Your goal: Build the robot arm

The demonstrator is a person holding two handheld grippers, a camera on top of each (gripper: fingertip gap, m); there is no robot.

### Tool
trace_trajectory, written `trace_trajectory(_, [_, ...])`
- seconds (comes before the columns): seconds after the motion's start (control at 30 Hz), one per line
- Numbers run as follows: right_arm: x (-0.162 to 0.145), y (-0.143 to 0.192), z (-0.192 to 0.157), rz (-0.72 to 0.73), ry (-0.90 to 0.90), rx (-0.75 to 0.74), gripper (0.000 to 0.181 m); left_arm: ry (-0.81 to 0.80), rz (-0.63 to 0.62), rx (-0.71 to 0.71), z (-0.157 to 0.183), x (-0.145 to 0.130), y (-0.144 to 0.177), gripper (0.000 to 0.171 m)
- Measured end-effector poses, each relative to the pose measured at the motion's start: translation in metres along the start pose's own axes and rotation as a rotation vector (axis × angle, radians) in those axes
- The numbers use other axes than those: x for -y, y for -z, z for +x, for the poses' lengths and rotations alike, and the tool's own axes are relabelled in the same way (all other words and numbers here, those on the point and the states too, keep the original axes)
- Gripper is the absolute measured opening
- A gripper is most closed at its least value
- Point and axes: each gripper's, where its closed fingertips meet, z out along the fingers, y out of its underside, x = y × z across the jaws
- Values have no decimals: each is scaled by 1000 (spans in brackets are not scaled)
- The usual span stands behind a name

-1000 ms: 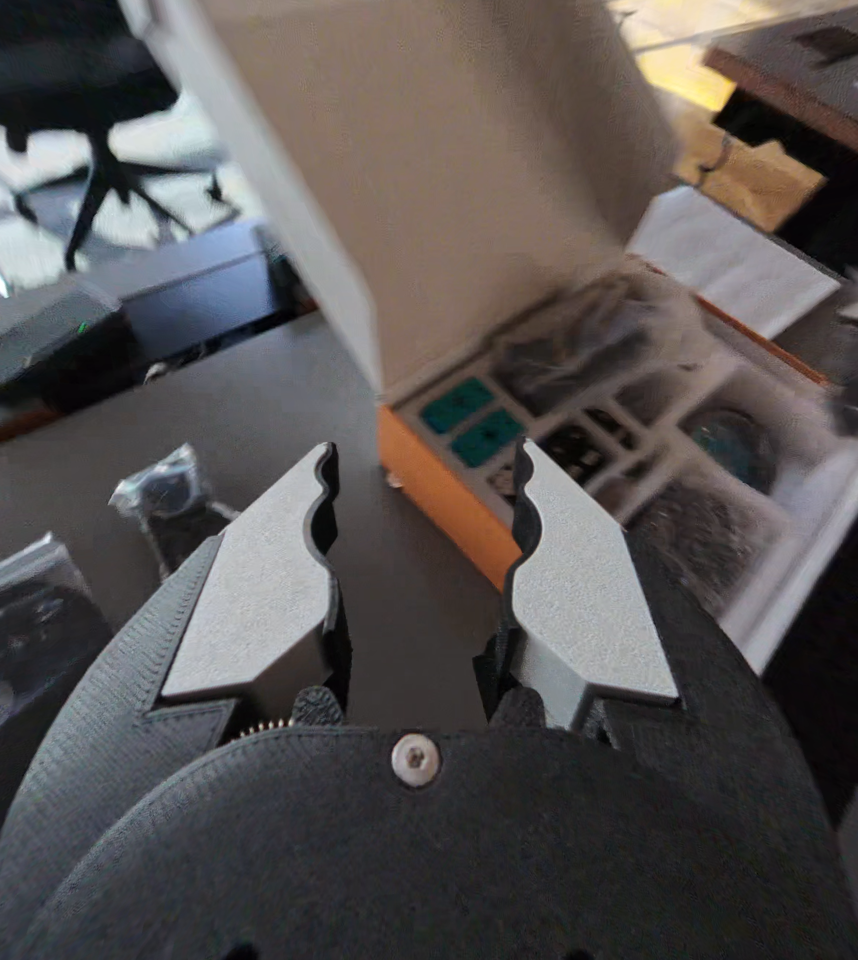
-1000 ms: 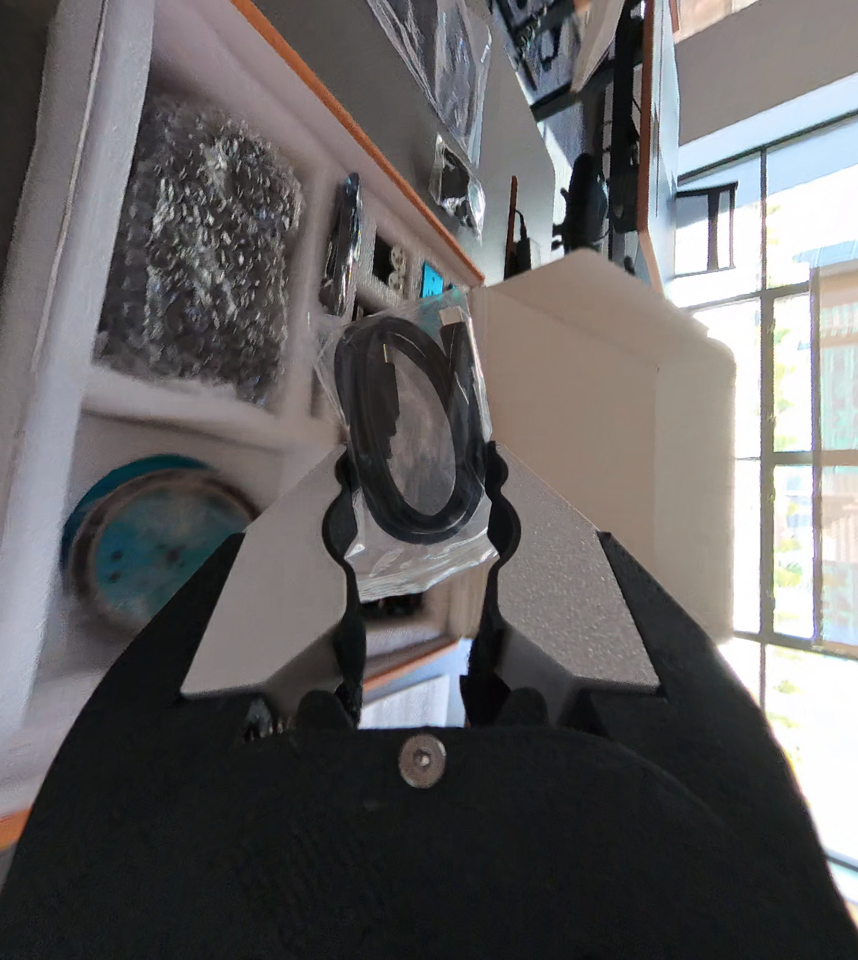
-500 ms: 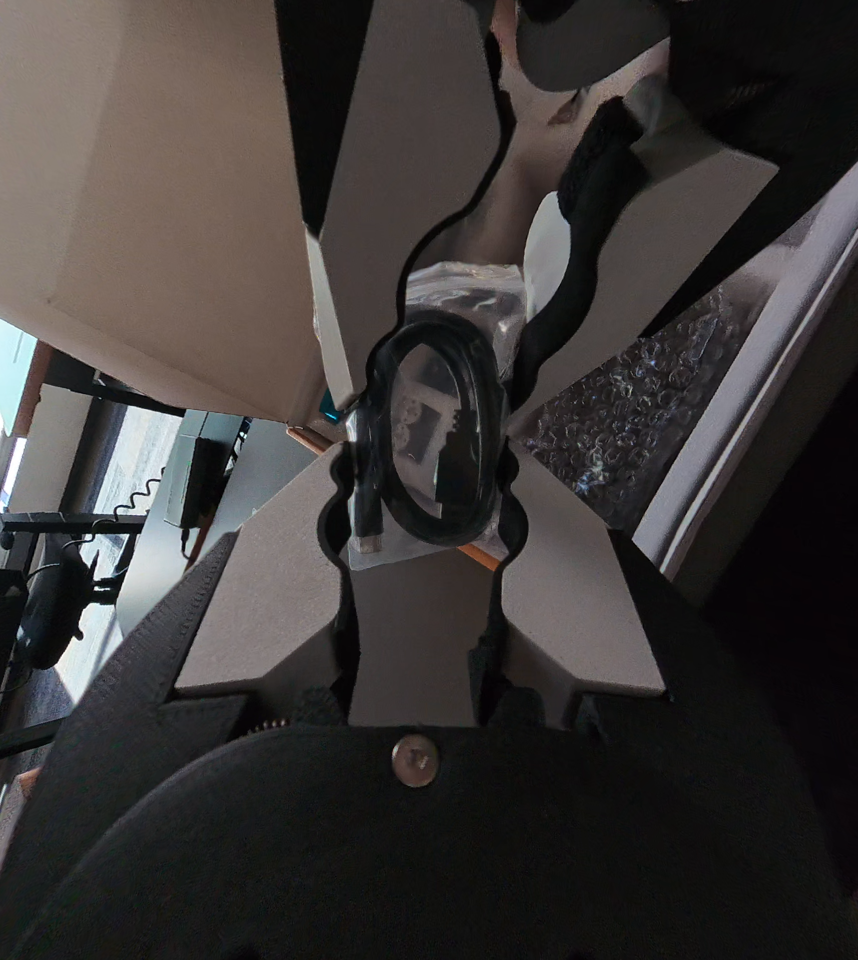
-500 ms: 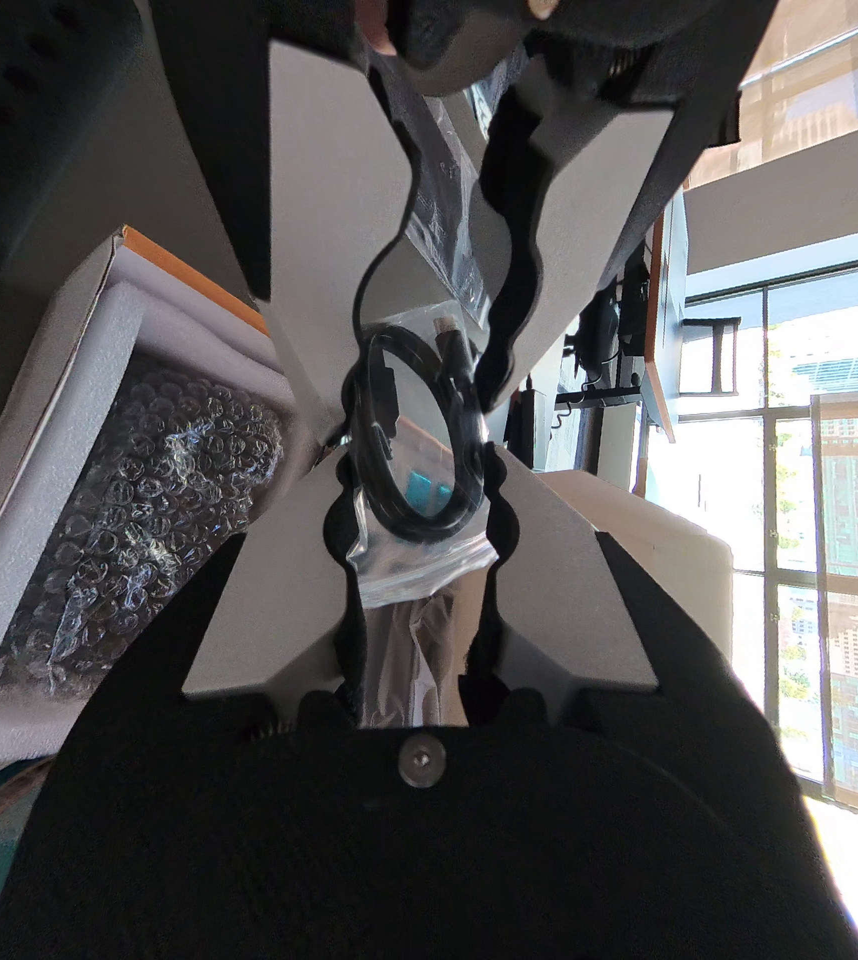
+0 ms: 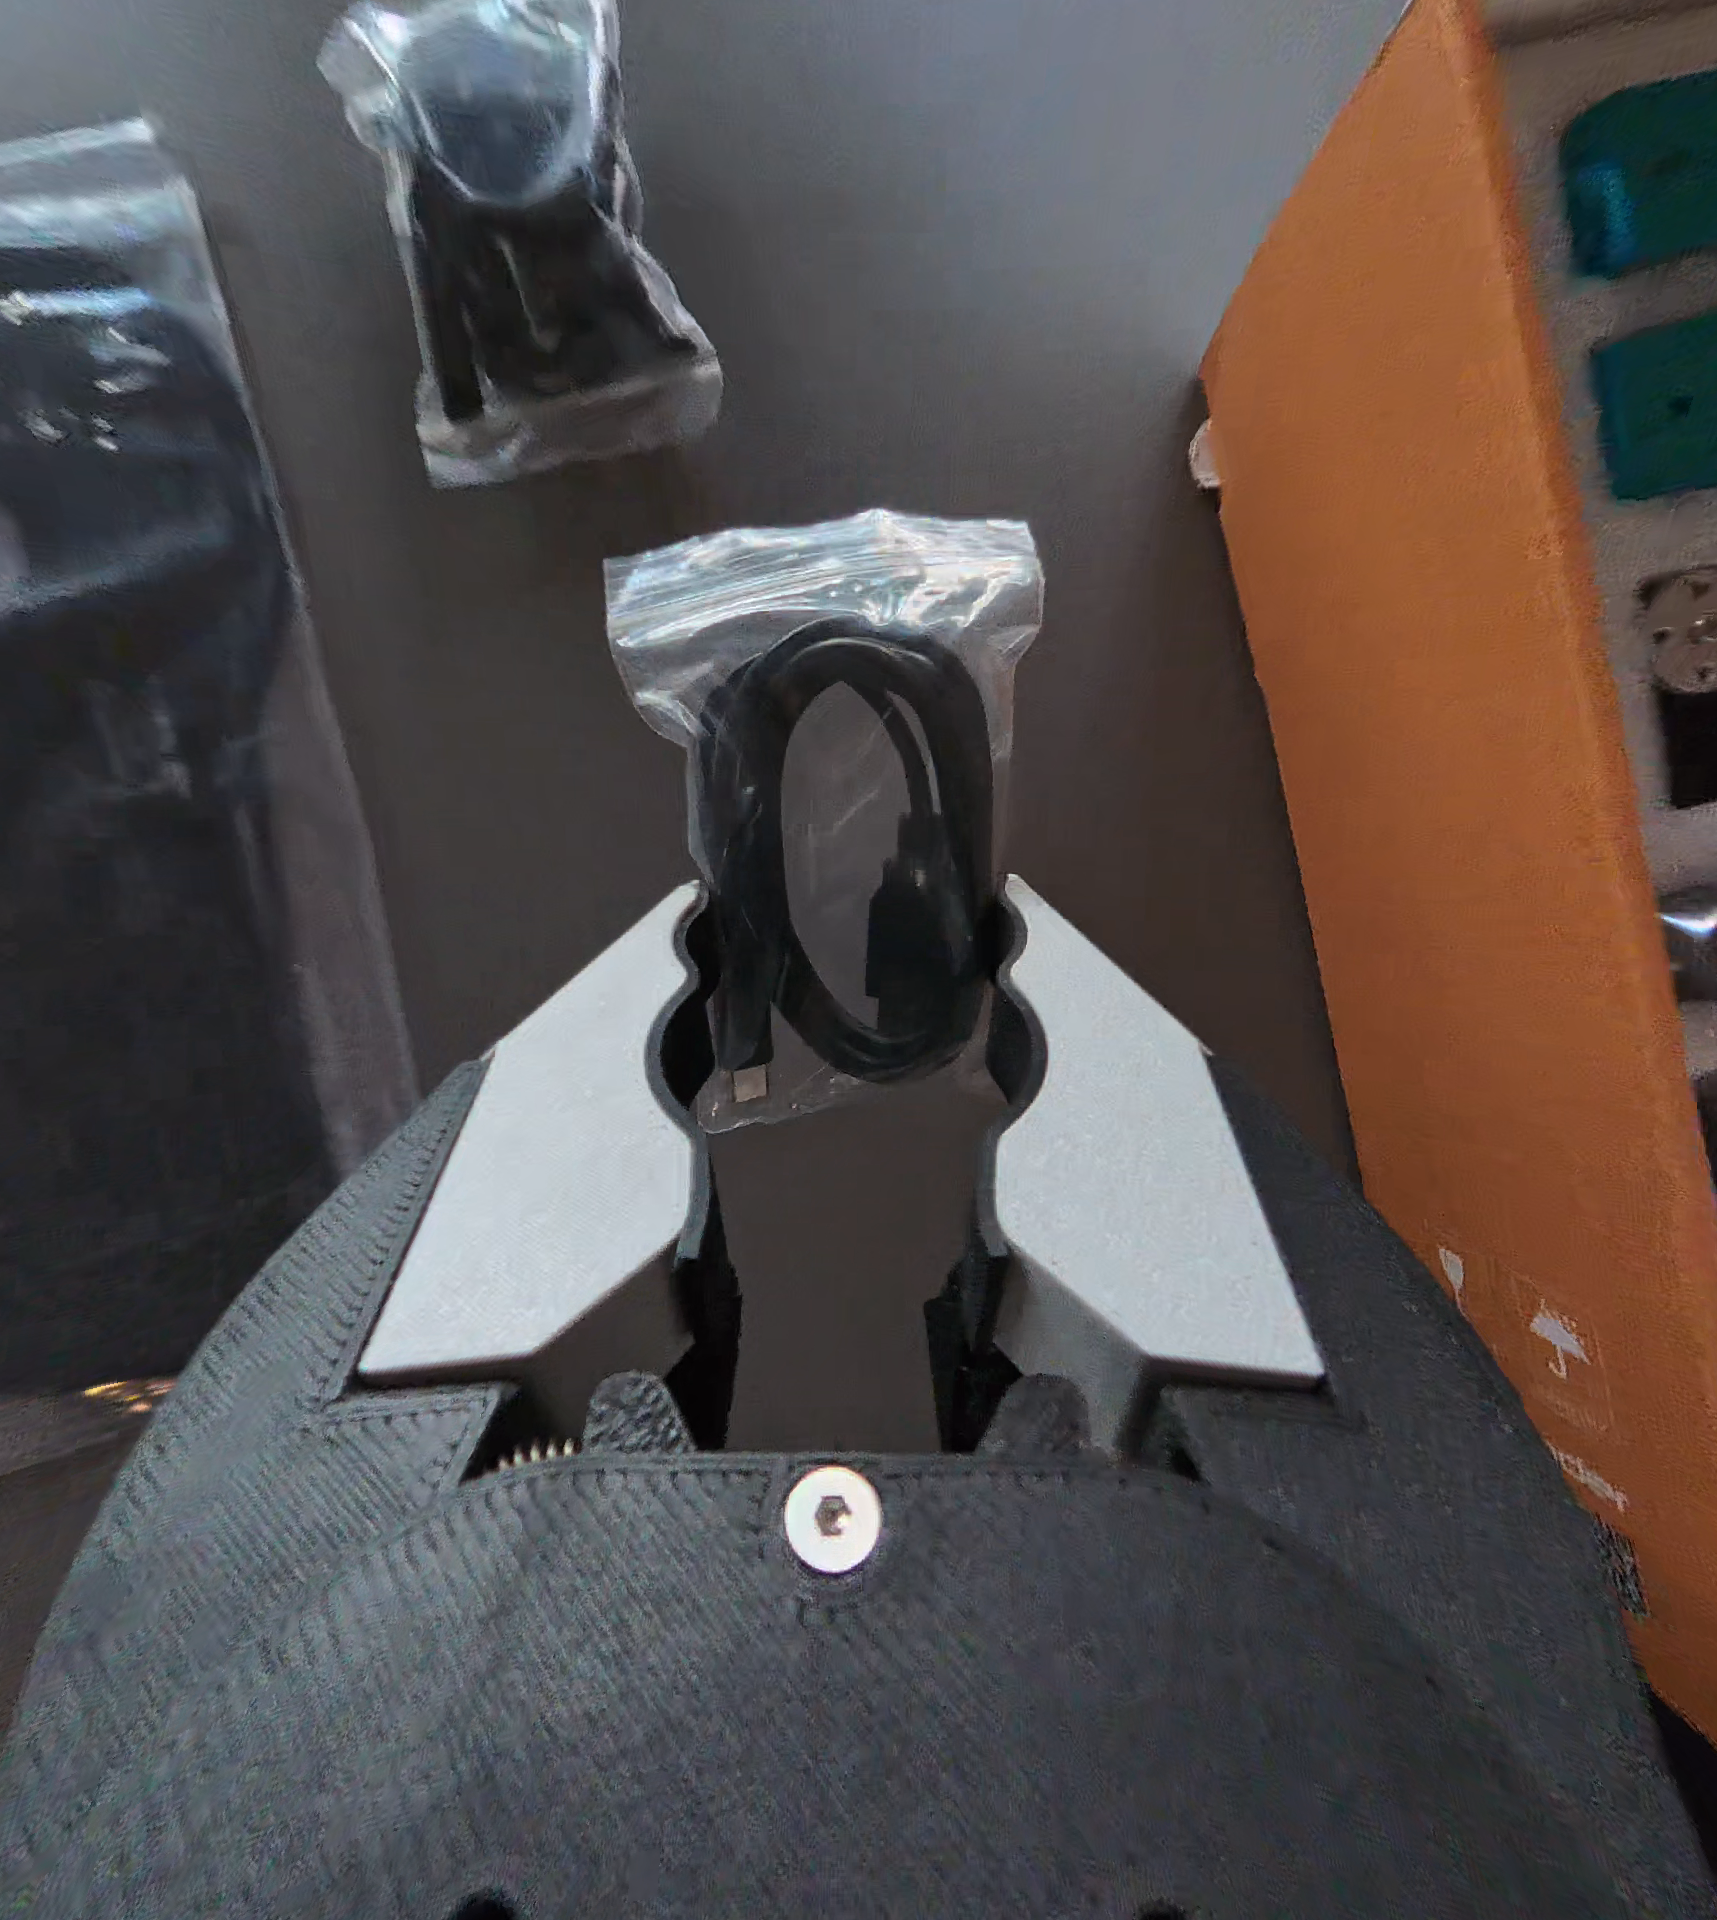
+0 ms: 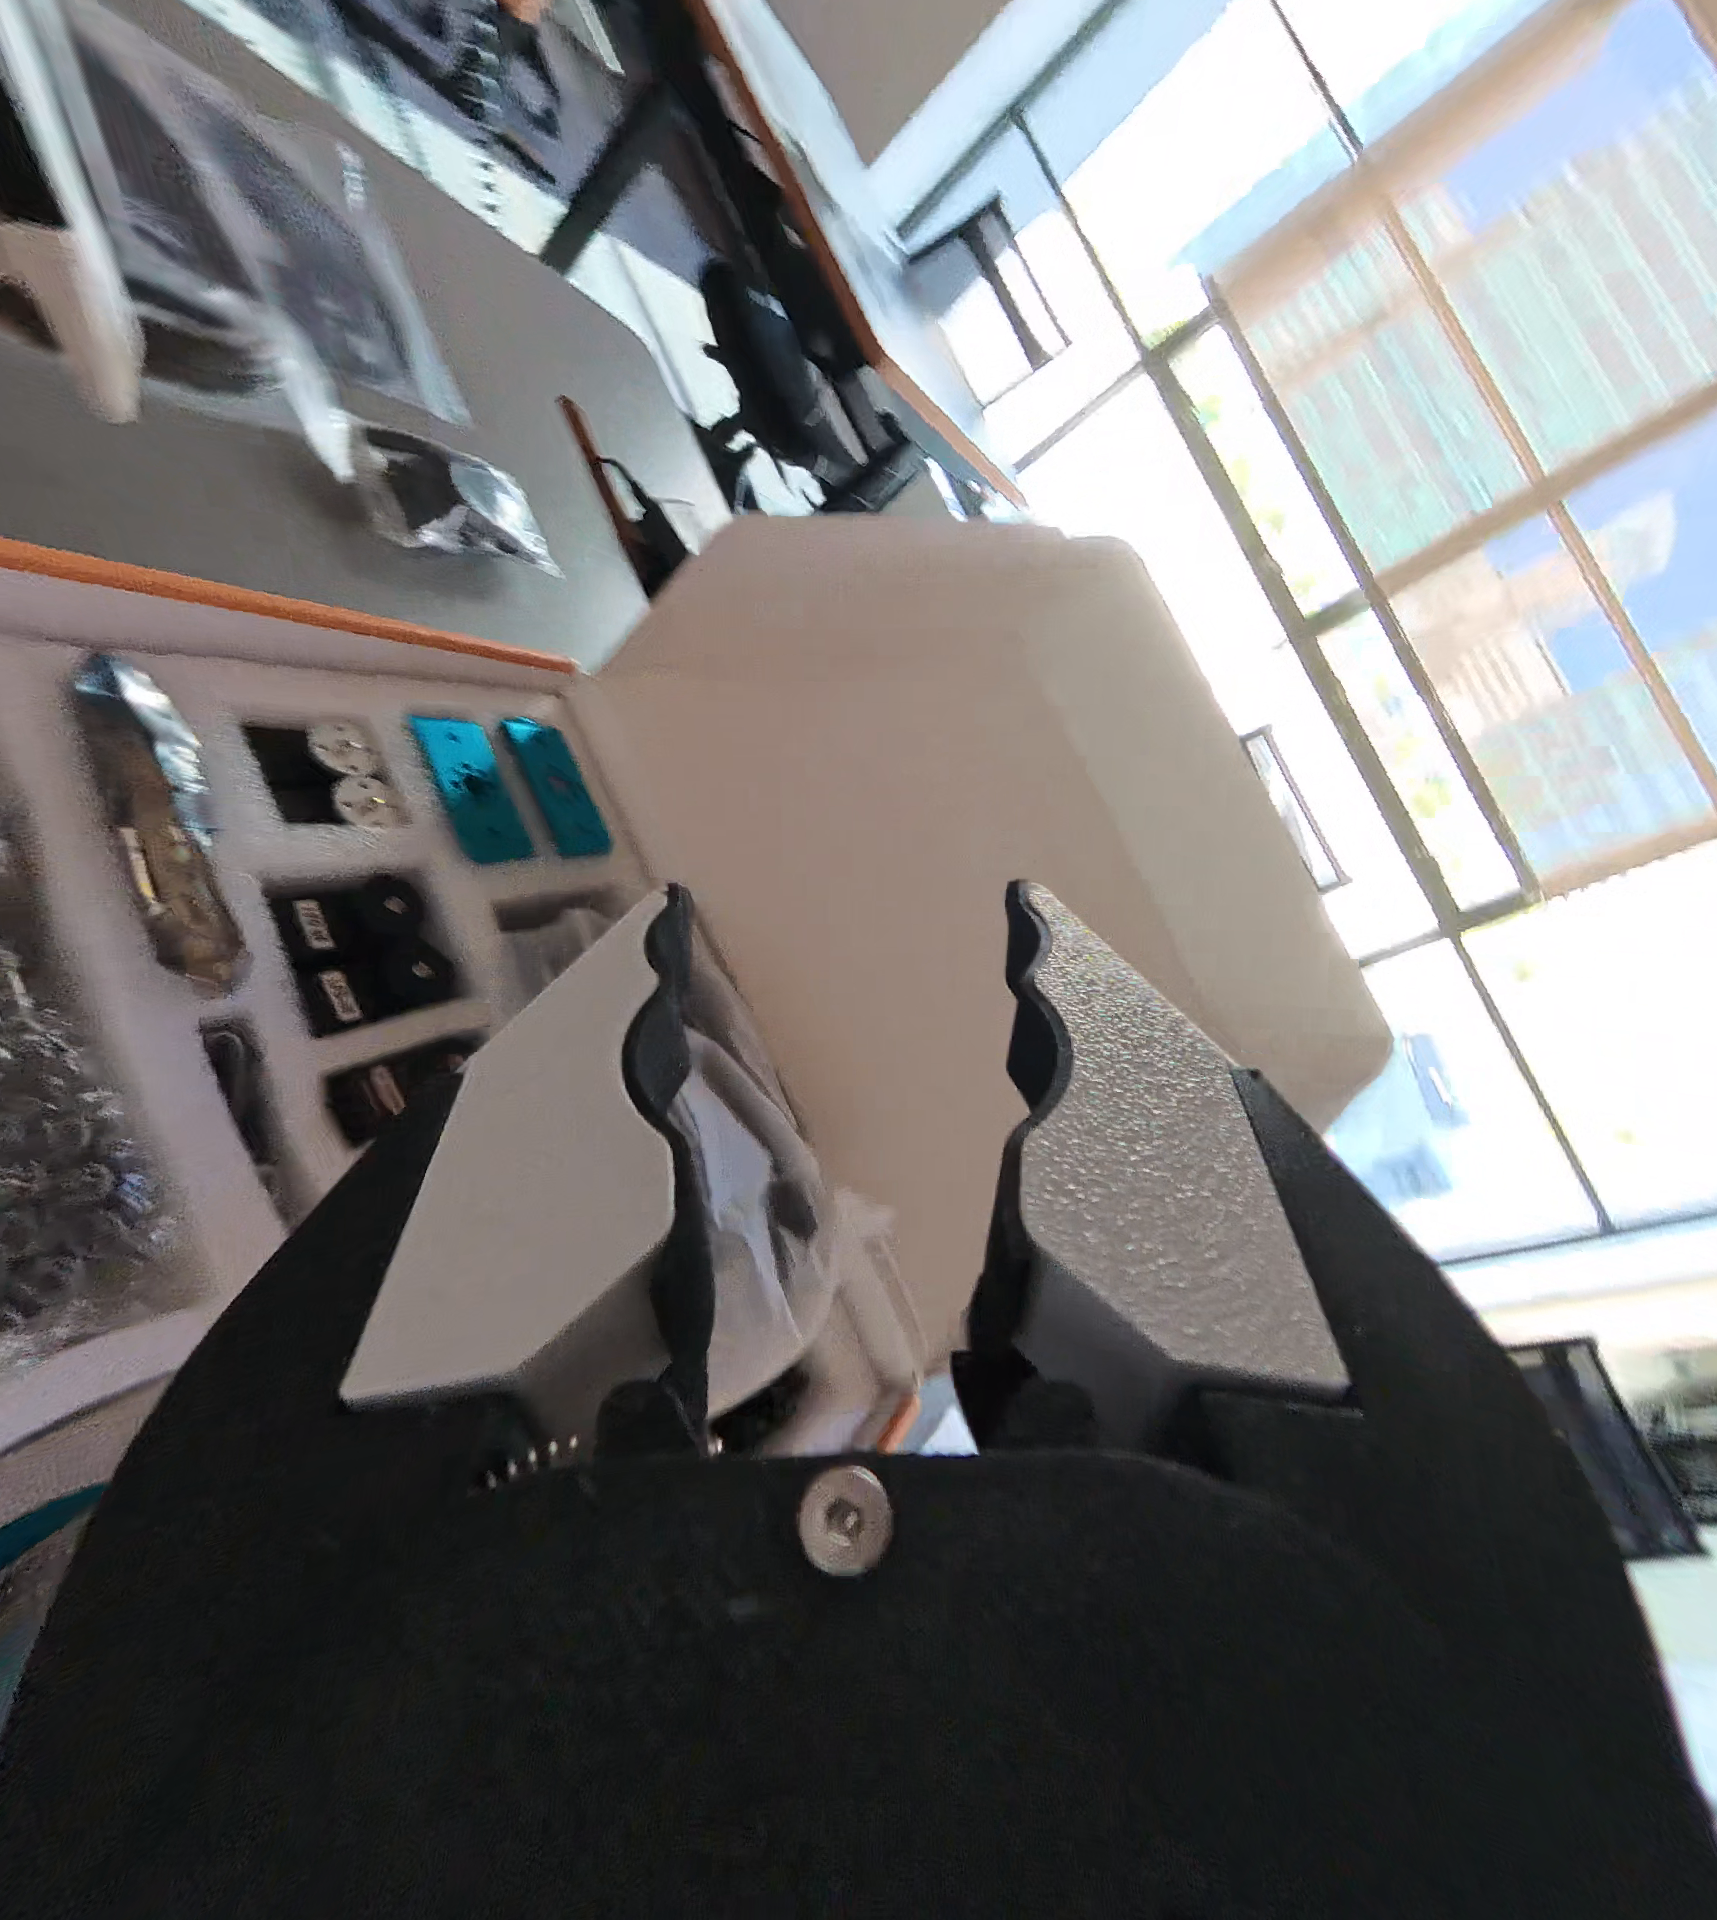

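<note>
Left wrist view: left tool [image 5: 846, 935] clamps clear bag [image 5: 823, 665], coiled black cable [image 5: 843, 883] inside; right tool [image 6: 838, 935] spread, empty.

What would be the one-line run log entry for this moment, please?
left gripper: shut on bagged black cable | right gripper: open, nothing held | orange box: open, beside left gripper

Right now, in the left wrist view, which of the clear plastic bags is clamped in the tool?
The bag with the coiled black cable, squeezed between the left tool's fingers. The smaller bag and the big bag lie untouched on the table.
</note>
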Motion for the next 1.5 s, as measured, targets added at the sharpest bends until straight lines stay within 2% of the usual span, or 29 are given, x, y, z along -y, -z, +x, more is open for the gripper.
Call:
trace_trajectory(0.1, [-20,21,19,-26,-65,-57,48,-4,-83,35,-6,-13,-21,51])
trace_trajectory(0.23, [-47,47,33,-65,-133,-76,47,-7,-171,102,-19,-26,-34,51])
trace_trajectory(0.3, [-56,56,38,-61,-188,-72,40,-6,-194,131,-25,-30,-37,51])
trace_trajectory(0.47, [-72,69,35,-33,-385,26,33,7,-189,129,-27,-30,-41,53])
trace_trajectory(0.5, [-74,72,33,-29,-421,51,33,5,-189,131,-27,-30,-40,59])
trace_trajectory(0.6, [-79,81,28,-19,-498,128,33,11,-126,110,-24,-24,-30,68])
trace_trajectory(0.7, [-86,94,19,-70,-489,221,33,9,63,105,-16,-6,11,69])
trace_trajectory(0.77, [-90,106,6,-131,-435,311,30,-28,214,72,5,3,50,68])
trace_trajectory(0.83, [-90,121,-21,-179,-333,471,22,-78,364,0,42,6,90,70])
trace_trajectory(0.9, [-95,133,-50,-243,-190,625,22,-116,472,-84,84,1,122,71])
trace_trajectory(0.93, [-100,138,-65,-271,-95,706,23,-135,509,-126,105,-3,134,68])
trace_trajectory(1.0, [-110,134,-82,-310,101,777,33,-179,565,-179,138,-12,151,65])
trace_trajectory(1.1, [-125,123,-110,-312,349,912,45,-241,615,-201,166,-19,166,60])
trace_trajectory(1.2, [-150,123,-130,-429,545,1055,59,-262,606,-204,170,-29,177,61])
trace_trajectory(1.33, [-158,126,-147,-454,633,1211,37,-227,646,-188,158,-41,196,57])
trace_trajectory(1.5, [-163,121,-156,-414,722,1217,31,-190,673,-147,136,-50,210,54])
